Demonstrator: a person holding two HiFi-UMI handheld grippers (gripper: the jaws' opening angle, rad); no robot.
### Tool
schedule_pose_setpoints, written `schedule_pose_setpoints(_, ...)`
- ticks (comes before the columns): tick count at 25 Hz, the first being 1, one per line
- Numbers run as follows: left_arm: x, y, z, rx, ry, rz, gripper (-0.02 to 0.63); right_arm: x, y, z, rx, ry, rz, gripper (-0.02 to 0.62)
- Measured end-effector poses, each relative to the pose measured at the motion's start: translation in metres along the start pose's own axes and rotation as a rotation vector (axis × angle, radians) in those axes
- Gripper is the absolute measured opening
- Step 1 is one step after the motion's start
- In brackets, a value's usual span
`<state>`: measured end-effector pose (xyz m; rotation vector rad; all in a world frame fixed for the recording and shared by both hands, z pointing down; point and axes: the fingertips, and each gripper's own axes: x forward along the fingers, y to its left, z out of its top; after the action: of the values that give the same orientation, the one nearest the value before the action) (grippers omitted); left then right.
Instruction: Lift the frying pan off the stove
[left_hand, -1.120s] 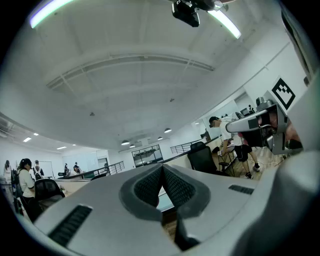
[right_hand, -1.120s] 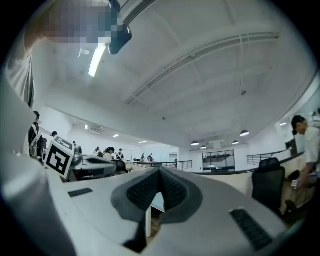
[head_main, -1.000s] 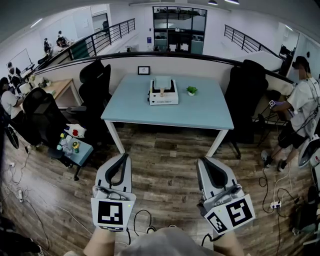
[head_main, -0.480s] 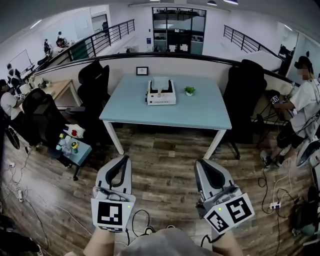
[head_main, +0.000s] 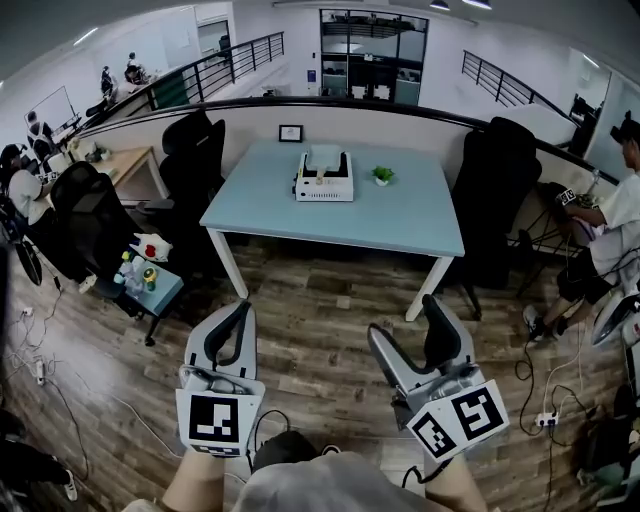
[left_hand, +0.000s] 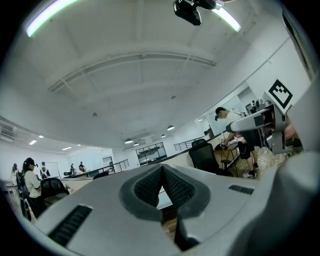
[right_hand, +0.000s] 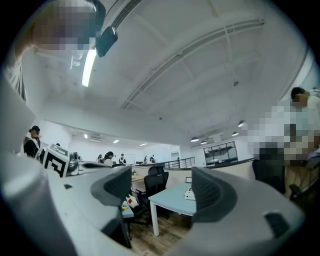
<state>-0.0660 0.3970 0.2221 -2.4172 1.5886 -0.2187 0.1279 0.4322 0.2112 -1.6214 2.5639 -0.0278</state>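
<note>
Far across the room, a white stove unit (head_main: 325, 184) sits on a light blue table (head_main: 400, 222), with a pale flat thing on top that is too small to make out as the pan. The right gripper view shows the stove (right_hand: 189, 194) beyond the table (right_hand: 167, 200). Both grippers hang low over the wooden floor, well short of the table. My left gripper (head_main: 241, 315) is shut and empty, its pads meeting (left_hand: 162, 170). My right gripper (head_main: 410, 328) is opening, its jaws standing wide apart with nothing between them (right_hand: 162, 187).
Black office chairs (head_main: 195, 160) (head_main: 500, 175) stand at the table's left and right ends. A small plant (head_main: 381, 177) sits beside the stove. A low side table with toys (head_main: 148, 283) is at the left. A person (head_main: 620, 215) and floor cables (head_main: 545, 400) are at the right.
My right gripper's jaws have swung from shut to wide apart. The left gripper stays shut. The head view has shifted slightly.
</note>
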Motion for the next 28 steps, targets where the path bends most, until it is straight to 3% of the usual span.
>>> schedule_pose_setpoints(5, 0.001, -0.002, 0.002, 0.007, 0.003, 0.027, 0.002, 0.003, -0.008, -0.006, -0.009, 0.015, 0.005, 0.416)
schedule_pose_setpoints(15, 0.039, 0.013, -0.012, -0.001, -0.013, 0.053, 0.002, 0.038, -0.030, -0.014, 0.029, 0.011, 0.019, 0.423)
schedule_pose_setpoints(28, 0.141, 0.082, -0.052, 0.016, 0.002, 0.028, 0.002, 0.164, -0.055, -0.045, 0.032, 0.081, -0.001, 0.420)
